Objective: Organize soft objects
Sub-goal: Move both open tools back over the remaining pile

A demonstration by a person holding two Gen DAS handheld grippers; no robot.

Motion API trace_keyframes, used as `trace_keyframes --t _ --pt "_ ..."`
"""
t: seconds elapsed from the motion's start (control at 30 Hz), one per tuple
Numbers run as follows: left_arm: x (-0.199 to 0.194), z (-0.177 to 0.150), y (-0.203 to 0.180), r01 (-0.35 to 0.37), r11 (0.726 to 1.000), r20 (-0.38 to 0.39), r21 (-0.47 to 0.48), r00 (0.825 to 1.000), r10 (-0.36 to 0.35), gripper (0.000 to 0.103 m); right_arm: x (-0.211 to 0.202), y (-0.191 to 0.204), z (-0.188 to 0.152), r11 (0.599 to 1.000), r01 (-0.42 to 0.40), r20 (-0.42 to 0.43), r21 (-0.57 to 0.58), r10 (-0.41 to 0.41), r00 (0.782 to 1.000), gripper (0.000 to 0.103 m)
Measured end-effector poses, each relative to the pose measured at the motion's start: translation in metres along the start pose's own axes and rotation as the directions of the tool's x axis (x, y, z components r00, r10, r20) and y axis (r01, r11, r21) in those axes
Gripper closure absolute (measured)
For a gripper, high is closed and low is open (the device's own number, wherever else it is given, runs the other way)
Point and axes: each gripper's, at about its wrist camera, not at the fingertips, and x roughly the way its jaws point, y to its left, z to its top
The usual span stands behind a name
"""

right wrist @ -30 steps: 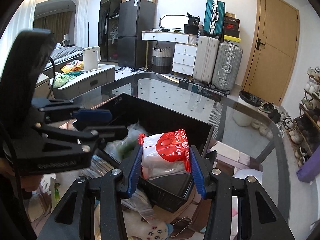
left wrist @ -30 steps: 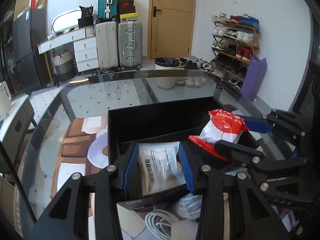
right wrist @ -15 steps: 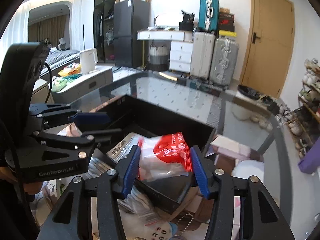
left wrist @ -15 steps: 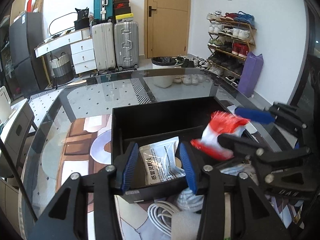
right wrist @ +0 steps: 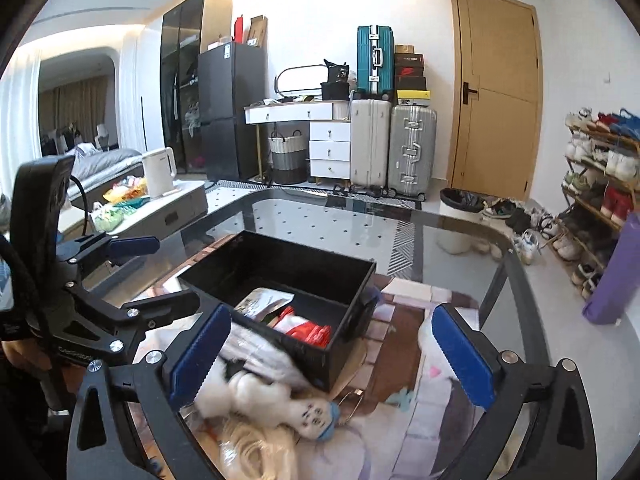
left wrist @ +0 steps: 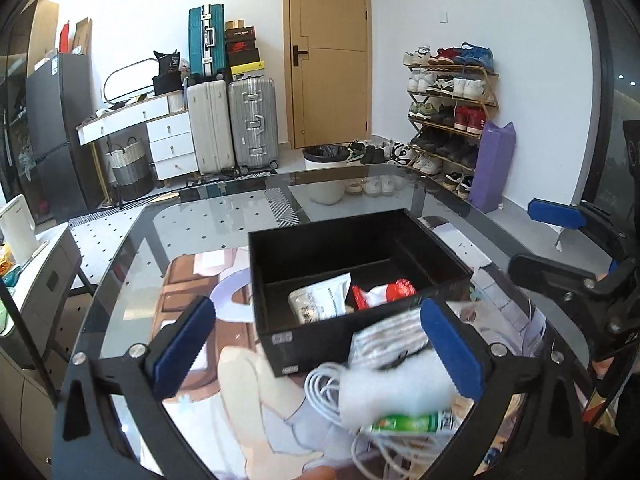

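Your left hand-held gripper [left wrist: 320,354] gapes empty before the black box [left wrist: 436,258] on the glass worktop [left wrist: 192,232], where the silver pouch [left wrist: 320,300] and red-white packet [left wrist: 386,292] lie, and your right hand-held gripper [right wrist: 332,354] gapes empty too.

Legible print is scarce. Nike swoosh on the red shoebox [left wrist: 241,46] stacked by the teal suitcase; same box [right wrist: 409,71] shows it in right wrist view. The left gripper [right wrist: 80,354] body carries a partly readable embossed word, letters uncertain. White pouch [left wrist: 320,298] in the black bin [left wrist: 280,338] bears black printed lines, too small to read; the bin's front stickers and the green tube [left wrist: 412,426] label are blurred.
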Motion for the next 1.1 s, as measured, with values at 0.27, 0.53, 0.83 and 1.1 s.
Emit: trace_keyframes --t 0.27,0.53,0.83,1.1 --pt "-0.013 -0.018 0.006 -0.002 1.000 -0.009 -0.017 1.000 0.002 0.000 -0.018 0.008 -0.019 0.999 -0.035 -0.028 0.027 0.036 0.999 0.001" --pt "-0.011 -0.029 0.009 0.008 0.999 -0.035 -0.039 0.999 -0.010 0.000 -0.015 0.006 -0.032 0.995 -0.067 -0.095 0.073 0.073 0.993 0.001" --pt "-0.009 -0.031 0.008 0.032 0.999 -0.056 -0.037 0.998 -0.034 0.000 0.001 0.023 -0.048 0.997 -0.078 -0.193 -0.012 0.075 0.978 0.001" --pt "-0.012 -0.032 0.006 0.065 0.997 -0.068 -0.030 0.995 -0.067 0.000 0.010 0.023 -0.057 0.995 -0.095 -0.252 -0.021 0.086 0.964 0.001"
